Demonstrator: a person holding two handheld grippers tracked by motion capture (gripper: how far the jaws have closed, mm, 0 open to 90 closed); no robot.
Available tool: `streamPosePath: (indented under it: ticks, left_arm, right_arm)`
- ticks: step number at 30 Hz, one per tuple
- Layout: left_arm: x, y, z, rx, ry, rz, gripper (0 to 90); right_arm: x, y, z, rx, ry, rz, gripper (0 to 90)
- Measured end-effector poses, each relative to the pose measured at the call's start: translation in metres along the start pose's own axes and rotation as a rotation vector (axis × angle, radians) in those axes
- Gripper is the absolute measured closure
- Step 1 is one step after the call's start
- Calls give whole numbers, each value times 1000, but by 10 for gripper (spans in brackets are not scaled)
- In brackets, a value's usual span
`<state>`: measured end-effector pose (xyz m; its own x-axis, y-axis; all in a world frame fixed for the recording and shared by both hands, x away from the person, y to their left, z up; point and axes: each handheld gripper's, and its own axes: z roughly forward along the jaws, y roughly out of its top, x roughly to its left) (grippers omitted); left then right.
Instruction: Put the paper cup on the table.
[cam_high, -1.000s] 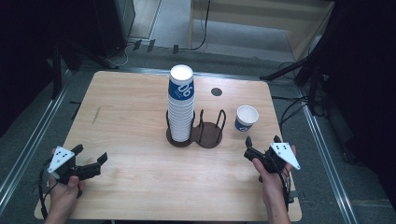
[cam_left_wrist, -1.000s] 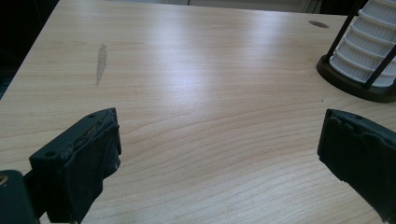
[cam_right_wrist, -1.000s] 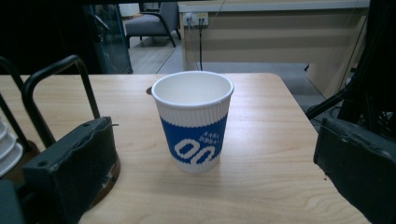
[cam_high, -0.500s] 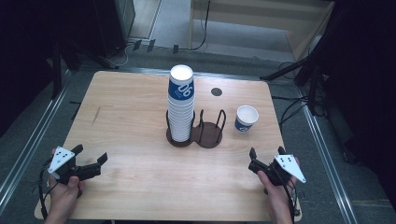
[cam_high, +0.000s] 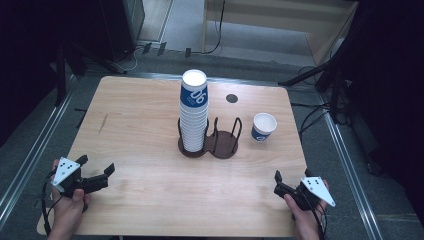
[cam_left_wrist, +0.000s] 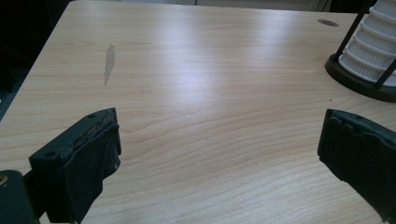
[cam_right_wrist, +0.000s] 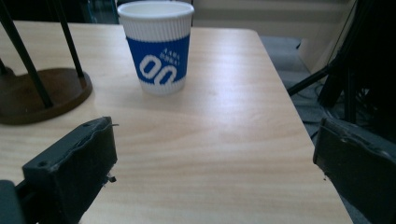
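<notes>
A tall stack of white and blue paper cups (cam_high: 194, 112) stands in the left ring of a dark two-ring holder (cam_high: 225, 145) at the table's middle. The holder's right ring is empty. A single white and blue cup (cam_high: 263, 126) stands upright to the right of the holder; in the right gripper view this cup (cam_right_wrist: 158, 46) is straight ahead, apart from the jaws. My left gripper (cam_high: 96, 165) hovers open near the front left corner, with nothing between its jaws (cam_left_wrist: 219, 154). Near the front right edge my right gripper (cam_high: 291, 176) is also open and empty (cam_right_wrist: 210, 172).
The wooden table (cam_high: 140, 125) has a dark round cable hole (cam_high: 231, 98) behind the holder and a grey smear (cam_left_wrist: 109, 63) on its left half. Metal rails, cables and stands lie on the floor around it. The table's right edge (cam_right_wrist: 285, 107) runs close to my right gripper.
My right gripper has drawn back from beside the single cup toward the front right edge. The left gripper has hardly moved. The cups have not moved.
</notes>
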<state>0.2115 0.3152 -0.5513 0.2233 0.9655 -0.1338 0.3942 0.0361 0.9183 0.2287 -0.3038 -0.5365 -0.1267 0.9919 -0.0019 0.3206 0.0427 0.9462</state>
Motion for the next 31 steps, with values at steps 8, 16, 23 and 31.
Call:
streamPosePath:
  ticks: [8, 16, 23, 31]
  left_arm:
    - [2, -1, -1, -9, -2, -21, 1]
    - [0, -1, -2, -15, 9, -12, 1]
    - [3, -2, -3, -11, -9, -33, 1]
    - [2, 0, 0, 10, -21, -24, 1]
  right_arm:
    - [-14, -9, -9, 31, -31, -11, 116]
    - [-23, -14, -14, 25, -64, 16, 128]
    - [-25, -15, -15, 21, -96, 62, 125]
    - [-25, -15, -15, 28, -119, 73, 121]
